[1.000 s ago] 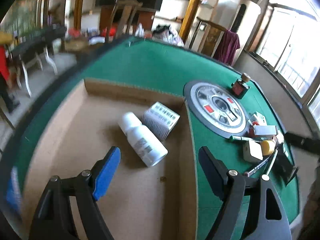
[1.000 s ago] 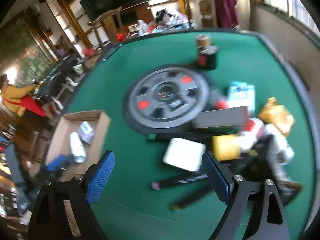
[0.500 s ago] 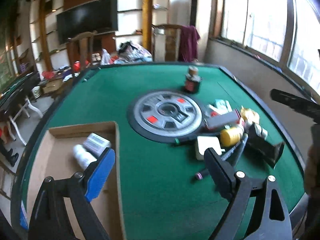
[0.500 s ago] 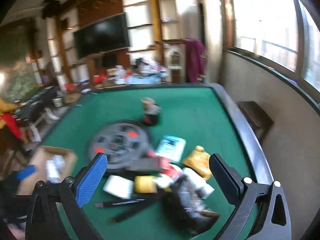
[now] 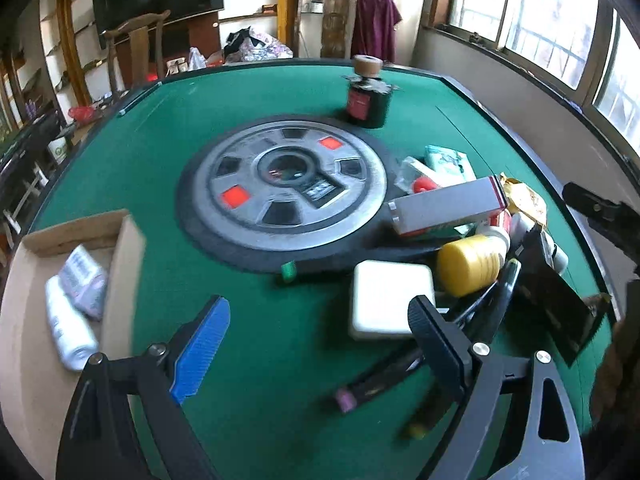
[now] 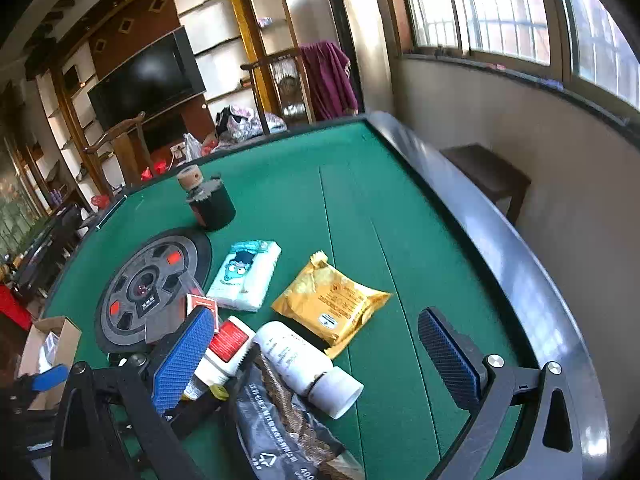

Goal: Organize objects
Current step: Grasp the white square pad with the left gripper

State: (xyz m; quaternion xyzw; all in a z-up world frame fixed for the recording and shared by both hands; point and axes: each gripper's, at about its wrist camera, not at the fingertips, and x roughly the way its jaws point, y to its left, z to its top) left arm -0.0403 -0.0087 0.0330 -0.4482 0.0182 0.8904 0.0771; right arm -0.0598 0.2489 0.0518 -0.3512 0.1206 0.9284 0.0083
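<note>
My left gripper [image 5: 320, 320] hangs open and empty over the green felt, between the cardboard box [image 5: 124, 240] on its left and a pile of items on its right. The box holds a white bottle [image 5: 68, 332] and a small carton [image 5: 82, 280]. Nearest its black finger lie a white square box [image 5: 388, 300], a yellow-capped bottle [image 5: 468, 268] and pens [image 5: 376, 380]. My right gripper [image 6: 316, 340] is wide open above a white bottle [image 6: 304, 364], touching nothing. A yellow packet [image 6: 332, 304] and a black packet [image 6: 288, 428] lie beside that bottle.
A round grey control disc [image 5: 280, 188] sits mid-table, with a dark jar [image 5: 366, 100] topped by a tape roll behind it. A tissue pack [image 6: 244, 276] and a long carton [image 5: 444, 208] lie in the pile. The table's dark raised rim [image 6: 500, 248] runs along the right.
The left gripper has swung right, from above the box's inside to the felt beside the pile. The right gripper has swung right over the packets. Both jaws stand a little wider.
</note>
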